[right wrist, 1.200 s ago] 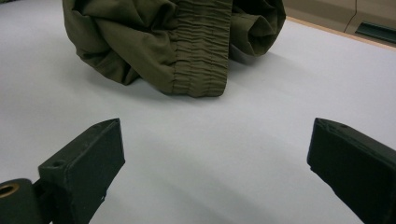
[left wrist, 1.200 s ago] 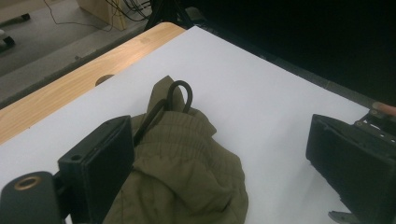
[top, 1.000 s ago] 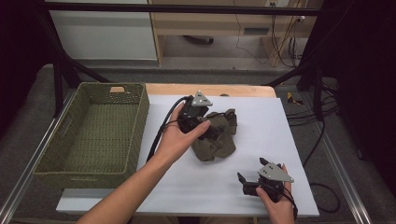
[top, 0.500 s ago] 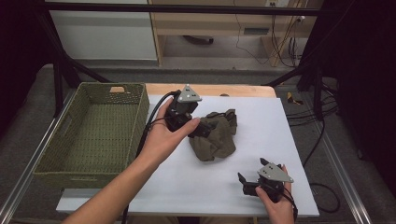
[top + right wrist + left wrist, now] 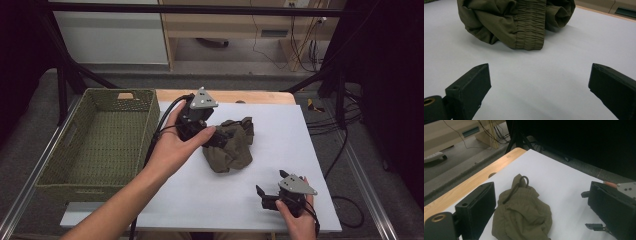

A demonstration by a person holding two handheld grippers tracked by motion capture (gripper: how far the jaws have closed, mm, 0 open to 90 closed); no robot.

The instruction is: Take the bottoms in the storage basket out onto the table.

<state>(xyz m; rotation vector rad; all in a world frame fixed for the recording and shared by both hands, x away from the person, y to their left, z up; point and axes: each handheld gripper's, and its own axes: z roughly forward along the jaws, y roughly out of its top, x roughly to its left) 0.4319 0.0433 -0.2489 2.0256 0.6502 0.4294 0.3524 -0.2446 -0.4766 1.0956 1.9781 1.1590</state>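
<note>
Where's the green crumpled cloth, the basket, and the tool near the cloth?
green cloth [image 5: 231,147], high view, middle of the crumpled bundle.
basket [image 5: 149,116], high view, its right wall.
left tool [image 5: 541,202], left gripper view, midway between its open black jaws.

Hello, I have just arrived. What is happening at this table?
A person is working at a table with handheld tongs in each hand. The left tongs are open against a crumpled olive-green garment in the middle of the white surface, one jaw touching the cloth, not yet closed on it. The right tongs rest open near the front edge, apart from the garment. A woven green basket stands at the left.
</note>
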